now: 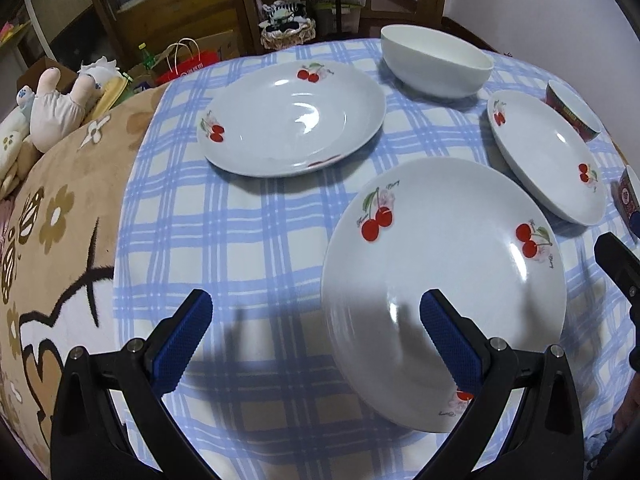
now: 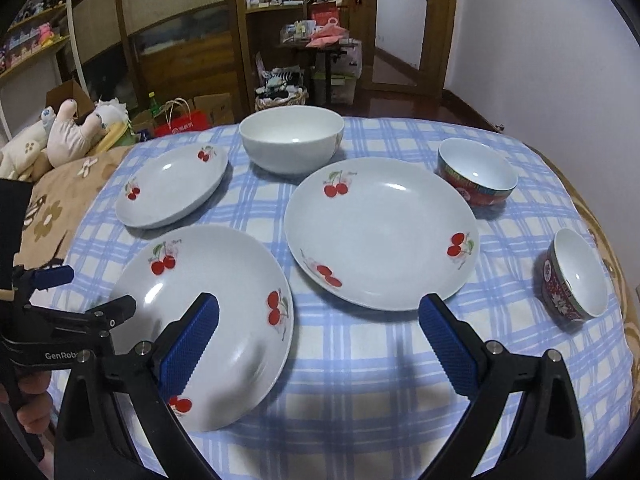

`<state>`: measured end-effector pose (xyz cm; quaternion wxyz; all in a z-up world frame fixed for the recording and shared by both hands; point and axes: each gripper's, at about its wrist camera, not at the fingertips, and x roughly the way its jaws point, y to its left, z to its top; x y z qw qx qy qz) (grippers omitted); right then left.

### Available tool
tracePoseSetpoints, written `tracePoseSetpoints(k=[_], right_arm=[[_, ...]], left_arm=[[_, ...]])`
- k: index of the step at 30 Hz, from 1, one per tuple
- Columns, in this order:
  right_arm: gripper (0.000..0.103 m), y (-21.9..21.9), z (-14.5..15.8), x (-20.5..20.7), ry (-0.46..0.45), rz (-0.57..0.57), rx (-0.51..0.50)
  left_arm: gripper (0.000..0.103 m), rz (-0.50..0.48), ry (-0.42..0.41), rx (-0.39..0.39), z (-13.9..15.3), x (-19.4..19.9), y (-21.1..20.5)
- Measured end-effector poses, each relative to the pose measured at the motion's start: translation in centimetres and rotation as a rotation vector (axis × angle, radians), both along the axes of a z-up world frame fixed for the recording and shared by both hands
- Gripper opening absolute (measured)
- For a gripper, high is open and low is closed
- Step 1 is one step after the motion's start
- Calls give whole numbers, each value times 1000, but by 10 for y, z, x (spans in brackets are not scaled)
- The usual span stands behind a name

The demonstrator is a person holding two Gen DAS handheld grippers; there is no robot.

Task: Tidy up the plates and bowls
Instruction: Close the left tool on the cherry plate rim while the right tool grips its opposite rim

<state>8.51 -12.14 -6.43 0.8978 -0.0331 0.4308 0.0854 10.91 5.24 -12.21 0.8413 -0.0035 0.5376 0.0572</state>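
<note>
a: the blue checked cloth on the table holds everything. biggest pieces are the three cherry plates: the large plate sits mid-cloth, the near plate lies just to its left, and the far plate is back by the left edge.

b: all flat, face up?

a: yes, though round things have no long axis to speak of. the near plate looks slightly tipped, its close rim riding low on the soft cloth. i can't say more than that.

b: how would they handle, you reckon?

a: glazed ceramic by the shine, so stiff, fairly heavy, slick and breakable. i'd pinch the rim, one finger under the lip, one on top.

b: and the bowls?

a: the white bowl stands upright at the back, between the far plate and the large plate. two smaller red patterned bowls on the right: one upright just behind the large plate, the other near the right edge, leaning with its mouth toward us. thin walls, so grip the rim there too.

b: the grippers?

a: the left gripper is spread wide, its right finger over the near plate's hollow, pinching nothing. the right gripper is spread too, empty, hovering over the cloth between the near plate and the large one.
</note>
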Motion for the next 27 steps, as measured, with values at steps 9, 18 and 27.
tracePoseSetpoints(k=[9, 18, 27], right_arm=[[95, 6, -19, 3, 64, 20, -1], [53, 8, -43, 13, 186, 52, 53], [13, 10, -56, 19, 259, 86, 118]], left_arm=[[102, 2, 54, -64, -11, 4, 4], [71, -4, 79, -89, -19, 5, 5], [29, -13, 105, -148, -26, 5, 2]])
